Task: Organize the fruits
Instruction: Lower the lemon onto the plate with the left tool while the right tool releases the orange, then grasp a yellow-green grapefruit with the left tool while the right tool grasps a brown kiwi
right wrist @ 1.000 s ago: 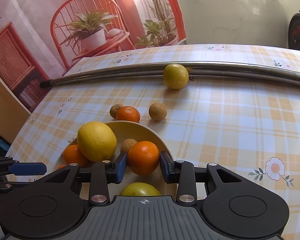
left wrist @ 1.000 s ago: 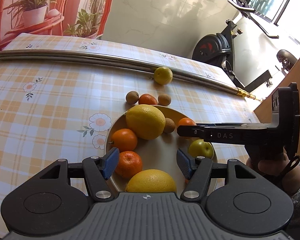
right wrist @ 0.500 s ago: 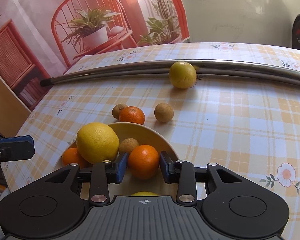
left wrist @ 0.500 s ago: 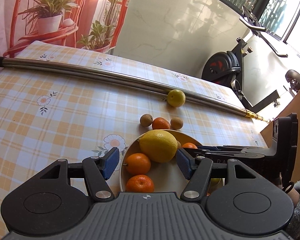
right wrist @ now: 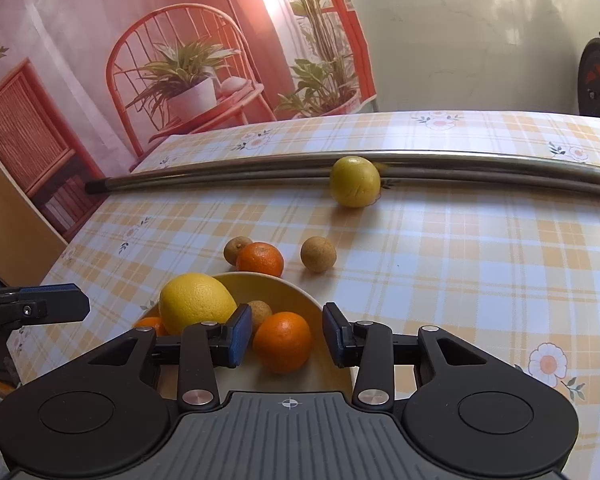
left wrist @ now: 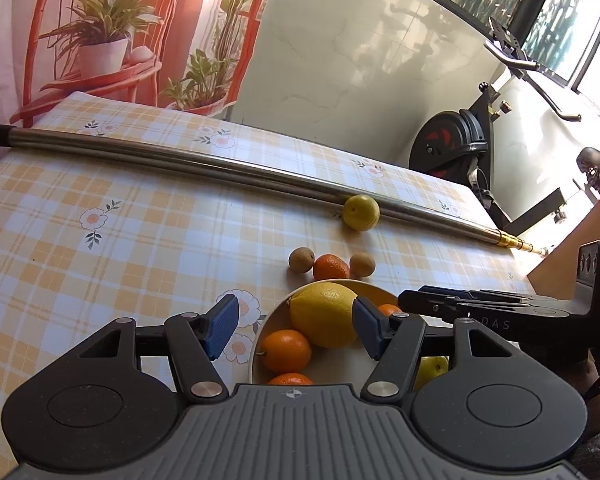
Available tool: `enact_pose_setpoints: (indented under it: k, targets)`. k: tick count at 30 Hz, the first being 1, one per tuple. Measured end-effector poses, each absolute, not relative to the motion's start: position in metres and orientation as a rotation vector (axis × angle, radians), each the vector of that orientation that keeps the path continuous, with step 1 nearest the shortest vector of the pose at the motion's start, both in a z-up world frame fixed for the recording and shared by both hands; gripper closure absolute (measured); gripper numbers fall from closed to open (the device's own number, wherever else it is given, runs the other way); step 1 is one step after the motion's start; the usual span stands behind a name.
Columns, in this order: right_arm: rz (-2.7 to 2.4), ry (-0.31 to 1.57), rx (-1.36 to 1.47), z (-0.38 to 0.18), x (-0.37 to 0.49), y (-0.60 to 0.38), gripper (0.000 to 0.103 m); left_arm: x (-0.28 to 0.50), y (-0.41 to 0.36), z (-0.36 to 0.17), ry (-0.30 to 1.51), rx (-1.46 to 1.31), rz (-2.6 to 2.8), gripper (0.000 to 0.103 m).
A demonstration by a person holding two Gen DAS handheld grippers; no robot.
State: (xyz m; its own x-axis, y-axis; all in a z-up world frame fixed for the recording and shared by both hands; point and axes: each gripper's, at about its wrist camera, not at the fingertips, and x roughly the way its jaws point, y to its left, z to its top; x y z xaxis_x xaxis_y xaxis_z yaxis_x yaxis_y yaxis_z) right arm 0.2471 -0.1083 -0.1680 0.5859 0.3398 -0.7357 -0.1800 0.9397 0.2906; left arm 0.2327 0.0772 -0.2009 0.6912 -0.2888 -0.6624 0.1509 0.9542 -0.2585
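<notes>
On the checked, flower-printed tablecloth [right wrist: 480,280], reading from your left, your left gripper [left wrist: 294,326] hovers with its blue fingers spread apart and nothing between them, above the near-left rim of the cream bowl [right wrist: 296,292]. That bowl already holds a large lemon [right wrist: 196,302], several oranges, a small brown fruit [right wrist: 260,307] and a greenish-yellow fruit [left wrist: 434,368] at its near edge, so much of the sorting looks done. Next comes your right gripper [right wrist: 287,338]: its jaws have just been opening around an orange [right wrist: 283,342] resting in the bowl, and a gap shows between each pad and the fruit, so it seems to be letting go. Beyond the bowl, four fruits remain loose on the cloth: a brown fruit [right wrist: 236,250] touching a small orange [right wrist: 260,259], another brown fruit [right wrist: 318,254] just to the right, and further back a yellow-green citrus [right wrist: 355,181] resting against the metal pole [right wrist: 220,174]. Those four appear to be what is left to gather.
</notes>
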Motion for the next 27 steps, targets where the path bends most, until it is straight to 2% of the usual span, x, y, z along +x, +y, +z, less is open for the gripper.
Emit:
enact_pose_setpoints:
  k: [16,27]
  targets:
    - [0.235,0.79,0.198,-0.134,0.268,-0.138,0.066,0.27,0.094,-0.146,0.617,-0.186,-0.192,0.039]
    - [0.251,0.871,0.17,-0.163,0.296,-0.128,0.066,0.311,0.08,-0.164,0.674,-0.16,-0.22,0.042]
